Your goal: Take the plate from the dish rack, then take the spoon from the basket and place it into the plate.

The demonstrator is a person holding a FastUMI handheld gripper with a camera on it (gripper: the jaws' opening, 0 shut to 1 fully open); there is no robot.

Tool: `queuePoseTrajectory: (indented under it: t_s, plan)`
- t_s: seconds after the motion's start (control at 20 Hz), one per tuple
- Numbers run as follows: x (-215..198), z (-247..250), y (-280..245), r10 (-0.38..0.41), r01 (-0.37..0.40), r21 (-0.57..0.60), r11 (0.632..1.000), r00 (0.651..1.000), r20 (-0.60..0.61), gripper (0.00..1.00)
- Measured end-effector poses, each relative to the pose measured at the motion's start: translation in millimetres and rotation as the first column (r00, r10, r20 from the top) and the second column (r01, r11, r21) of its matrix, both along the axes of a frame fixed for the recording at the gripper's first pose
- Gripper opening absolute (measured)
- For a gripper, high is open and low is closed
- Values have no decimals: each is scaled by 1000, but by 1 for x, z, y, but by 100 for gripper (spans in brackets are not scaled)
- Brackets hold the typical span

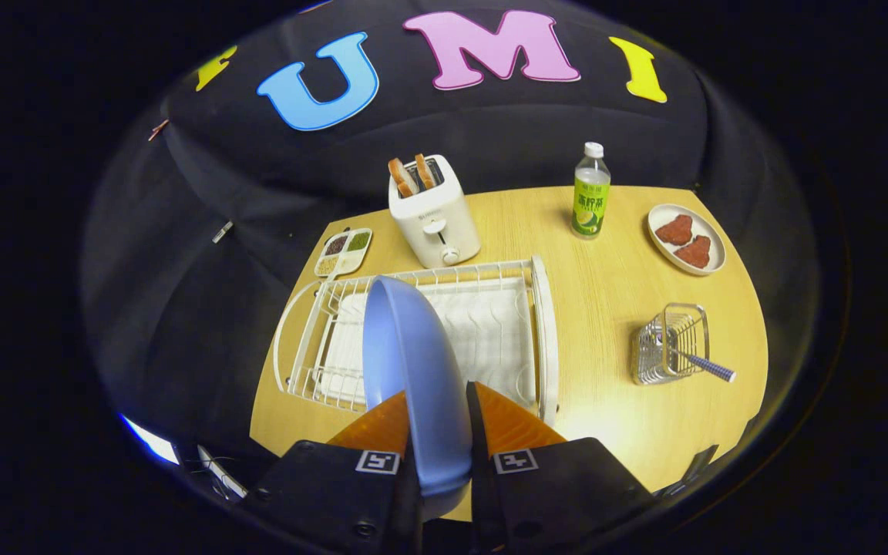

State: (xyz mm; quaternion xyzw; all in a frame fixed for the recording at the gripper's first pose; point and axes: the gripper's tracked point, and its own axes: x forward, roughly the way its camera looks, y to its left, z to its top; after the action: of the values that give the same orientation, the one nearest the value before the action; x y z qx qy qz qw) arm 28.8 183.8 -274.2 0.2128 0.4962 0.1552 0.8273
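We see tool (438,416) clamping blue plate (413,362) edge-on between both fingers, above dish rack (540,331); upright grip suits slots. Spoon (702,364) waits in basket (664,339).

Light wooden table (613,308), black cloth wall (205,231), dim booth

You're at a mock kitchen in a booth w/ black cloth walls. Wooden table (606,308) holds toaster (435,212), dish rack (490,324), bottle (590,193).

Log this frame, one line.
gripper: shut on blue plate | plate: above dish rack | spoon: in basket
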Motion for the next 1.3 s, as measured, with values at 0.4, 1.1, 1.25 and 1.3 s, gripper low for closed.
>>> queuePoseTrajectory:
  t_s: [0.4,1.1,1.25,1.3]
  plan:
    - [-109,-47,-9,15,10,129,992,981,-192,30]
    - [-126,-124,19,-24,85,191,978,953,-301,30]
    - [-122,-122,10,-39,97,184,978,955,-293,36]
    - [-121,-130,12,-47,101,173,980,955,-294,39]
